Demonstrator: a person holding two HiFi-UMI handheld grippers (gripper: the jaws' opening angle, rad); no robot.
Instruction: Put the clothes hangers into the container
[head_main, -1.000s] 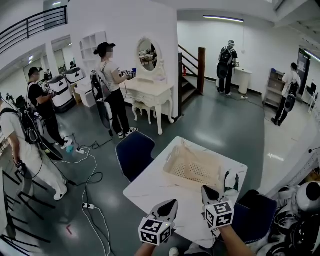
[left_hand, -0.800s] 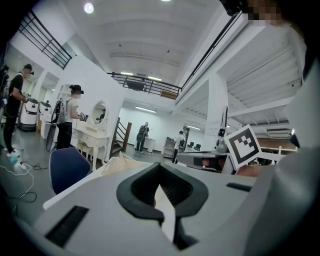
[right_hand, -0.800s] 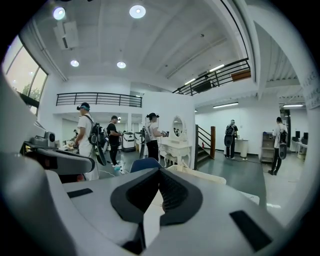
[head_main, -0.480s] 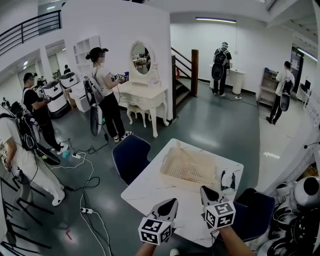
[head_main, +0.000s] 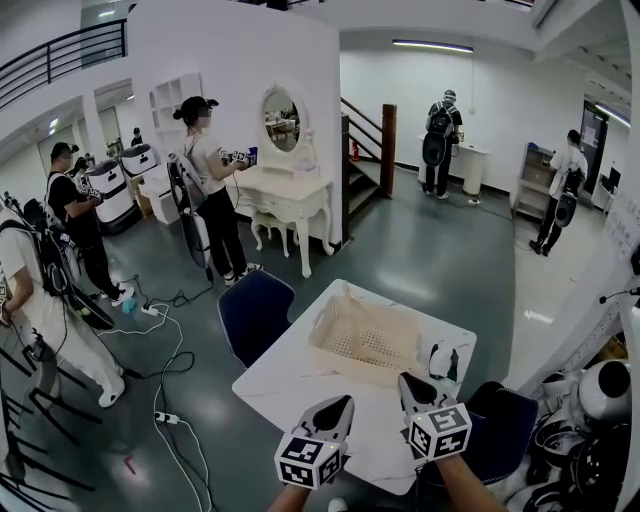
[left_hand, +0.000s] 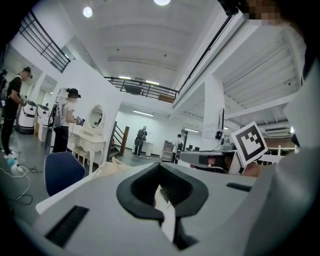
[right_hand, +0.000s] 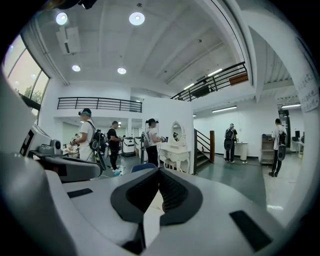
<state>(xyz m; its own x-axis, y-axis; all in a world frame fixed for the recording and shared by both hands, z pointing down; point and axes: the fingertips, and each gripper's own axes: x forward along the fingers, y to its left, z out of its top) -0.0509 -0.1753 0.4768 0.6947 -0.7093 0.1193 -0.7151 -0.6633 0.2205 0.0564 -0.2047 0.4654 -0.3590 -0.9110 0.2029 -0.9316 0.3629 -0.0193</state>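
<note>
Scene: A person stands at a white desk (head_main: 290, 385) in a busy hall. A left gripper (head_main: 338, 408) and a right gripper (head_main: 412, 384) are held low over the desk's near side.
Grippers: Both have their jaws together with nothing between them. Each gripper view shows only a sliver of desk past the pads.
Hangers: A pale hanger (head_main: 352, 300) appears to lie in the cream perforated basket (head_main: 345, 352) on the far half of the desk, with one thin part rising above the rim. None shows on the bare desk.
Progress: On that evidence, the task looks finished or nearly so.
Risk: The raised part of the hanger could catch a gripper reaching back in and drag the light basket toward the desk edge. A black-and-white object (head_main: 442, 358) sits just ahead of the right gripper, near the desk's right edge, and a careless swing could sweep it off.
Hard to see: The hanger and the basket are the same colour, so how many hangers lie inside cannot be told. The black-and-white object is too small to name. The grippers cover the desk's near edge.
</note>
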